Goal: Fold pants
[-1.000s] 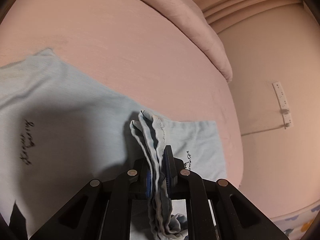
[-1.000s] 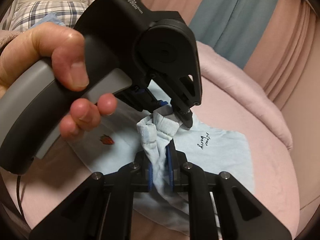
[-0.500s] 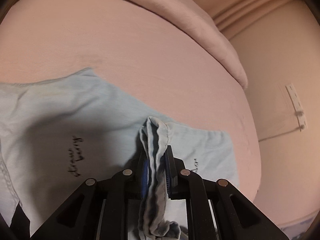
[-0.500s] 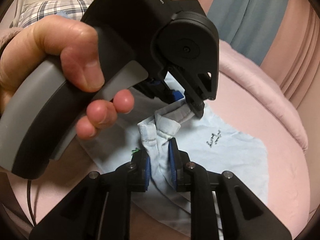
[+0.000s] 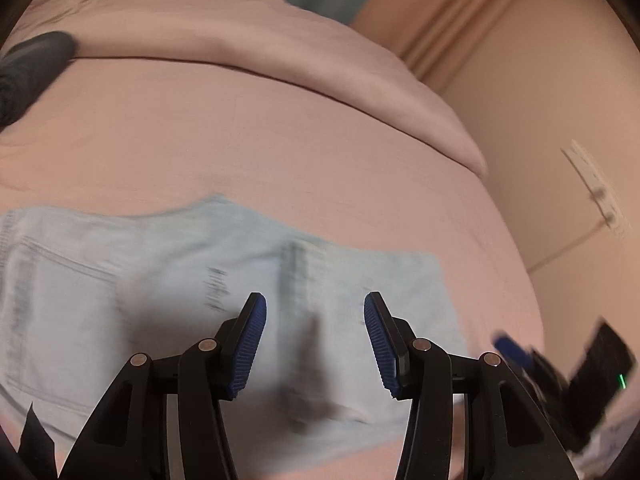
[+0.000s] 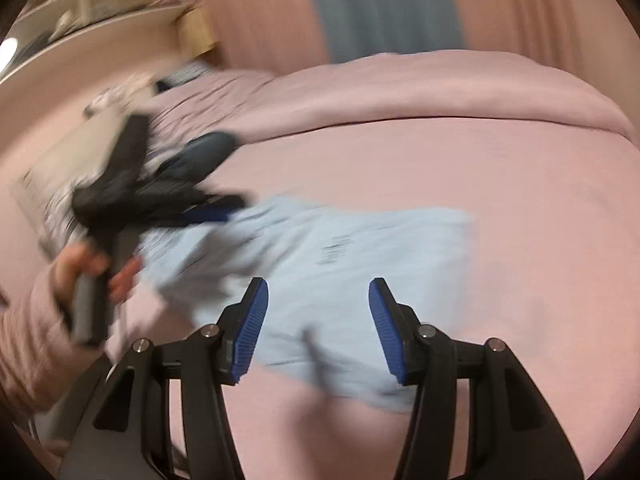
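The light blue pants [image 5: 168, 280] lie folded flat on the pink bed [image 5: 280, 152]; they also show in the right wrist view [image 6: 360, 256]. My left gripper [image 5: 314, 312] is open and empty, held just above the pants. My right gripper [image 6: 318, 300] is open and empty above the near edge of the pants. The left gripper [image 6: 216, 210] shows blurred at the left in the right wrist view, held by a hand. The right gripper's blurred blue pad shows at the lower right of the left wrist view [image 5: 512, 350].
A pink duvet [image 6: 400, 88] is rolled back along the far side of the bed. A dark garment [image 5: 28, 68] lies at the far left. Curtains [image 6: 380, 4] hang behind. A wall with a power strip [image 5: 596, 184] stands to the right.
Both grippers have opened and let go of the bunched pants fabric. The pants now lie flat on the bed. Both grippers have pulled back and apart, with motion blur.
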Demonstrator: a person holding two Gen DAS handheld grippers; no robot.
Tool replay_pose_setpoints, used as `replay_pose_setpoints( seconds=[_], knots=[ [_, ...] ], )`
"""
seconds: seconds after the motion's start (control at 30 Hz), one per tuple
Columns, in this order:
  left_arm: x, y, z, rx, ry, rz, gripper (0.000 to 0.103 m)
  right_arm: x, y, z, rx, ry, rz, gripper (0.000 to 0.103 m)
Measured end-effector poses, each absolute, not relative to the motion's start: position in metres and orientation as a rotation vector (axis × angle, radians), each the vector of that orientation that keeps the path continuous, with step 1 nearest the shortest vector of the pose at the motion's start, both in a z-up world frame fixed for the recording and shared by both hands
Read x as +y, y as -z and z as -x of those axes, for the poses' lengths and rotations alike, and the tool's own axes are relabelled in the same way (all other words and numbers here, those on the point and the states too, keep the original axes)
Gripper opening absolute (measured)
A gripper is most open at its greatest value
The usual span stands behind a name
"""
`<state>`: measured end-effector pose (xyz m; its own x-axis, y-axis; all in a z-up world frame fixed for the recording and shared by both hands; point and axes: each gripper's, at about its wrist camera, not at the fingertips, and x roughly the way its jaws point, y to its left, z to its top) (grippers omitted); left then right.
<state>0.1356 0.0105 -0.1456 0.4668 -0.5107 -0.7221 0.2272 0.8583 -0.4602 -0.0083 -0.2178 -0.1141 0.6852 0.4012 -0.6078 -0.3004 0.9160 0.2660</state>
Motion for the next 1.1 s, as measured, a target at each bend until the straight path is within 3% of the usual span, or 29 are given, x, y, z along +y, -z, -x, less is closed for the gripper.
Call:
replay_pose_setpoints(
  seconds=[0.07, 0.13, 0.43, 0.57, 0.83, 0.87, 1.1],
  knots=[
    [-0.013, 0.148, -0.130, 1.006, 0.526, 0.313, 0.050, -0.238, 0.116, -0.004, 0.730, -0.318, -0.129, 0.033],
    [-0.045, 0.154, -0.127, 1.030, 0.592, 0.294, 0.050, -0.251, 0.117, -0.017, 0.748, -0.278, -0.120, 0.027],
    [-0.158, 0.182, -0.105, 1.076, 0.701, 0.004, 0.050, -0.246, 0.134, -0.108, 0.889, -0.310, -0.106, 0.024],
    [-0.165, 0.203, -0.078, 1.051, 0.679, -0.106, 0.049, -0.240, 0.182, -0.128, 1.054, -0.302, -0.012, 0.011],
    [-0.130, 0.193, -0.062, 1.088, 0.740, -0.030, 0.050, -0.251, 0.173, -0.128, 1.001, -0.292, -0.100, 0.012],
    [-0.119, 0.192, -0.060, 1.103, 0.758, 0.014, 0.050, -0.253, 0.164, -0.118, 0.969, -0.276, -0.102, 0.018],
    [-0.053, 0.177, -0.067, 1.037, 0.594, 0.159, 0.050, -0.244, 0.143, -0.041, 0.903, -0.344, -0.040, 0.017]
  ],
)
